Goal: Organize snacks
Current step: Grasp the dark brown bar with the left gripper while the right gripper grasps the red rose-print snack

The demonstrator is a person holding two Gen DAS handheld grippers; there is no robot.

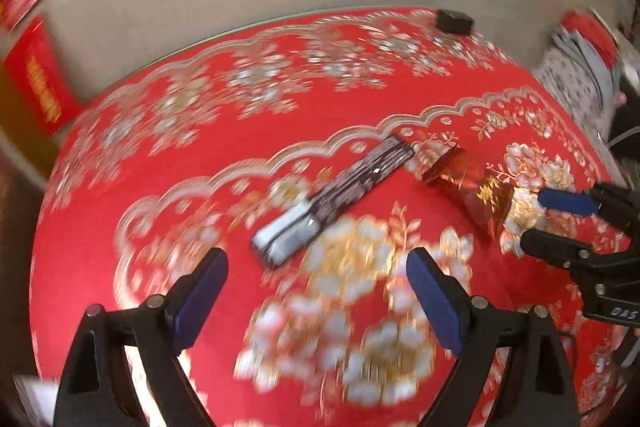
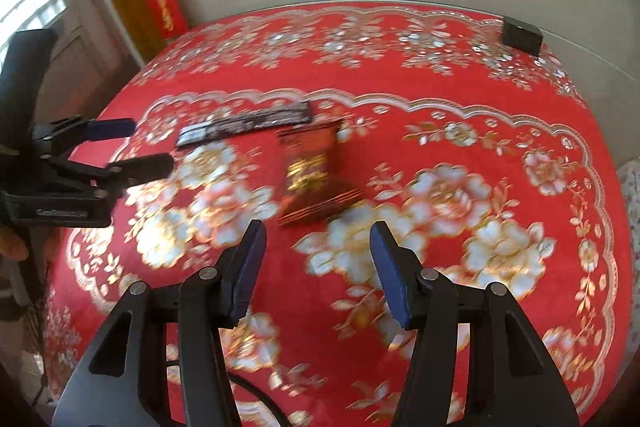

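From your left wrist camera, your left gripper [image 1: 316, 279] hangs above the round table [image 1: 168, 211] with its jaws wide apart and nothing between them. Just beyond the blue pads [image 1: 434, 303] lies the long dark snack bar [image 1: 332, 199], slanted, its pale end nearest you, around the middle of the flowered red cloth. Just beside its far end lies the red and gold snack packet [image 1: 468, 187]. Your right gripper [image 1: 532, 219] comes in from the right edge, its tips near that packet, not touching it. A small black box [image 1: 455, 21] sits at the far edge of the table.

From your right wrist camera, your right gripper [image 2: 318, 267] holds its jaws apart over the cloth, empty. The red and gold snack packet [image 2: 310, 173] lies just ahead of the fingertips, near the table's middle. The long dark snack bar [image 2: 245, 123] lies left of it, farther off. Your left gripper [image 2: 154, 145] reaches in from the left edge, open, its tips near the bar's pale end. The black box [image 2: 522, 35] stands at the far right edge.
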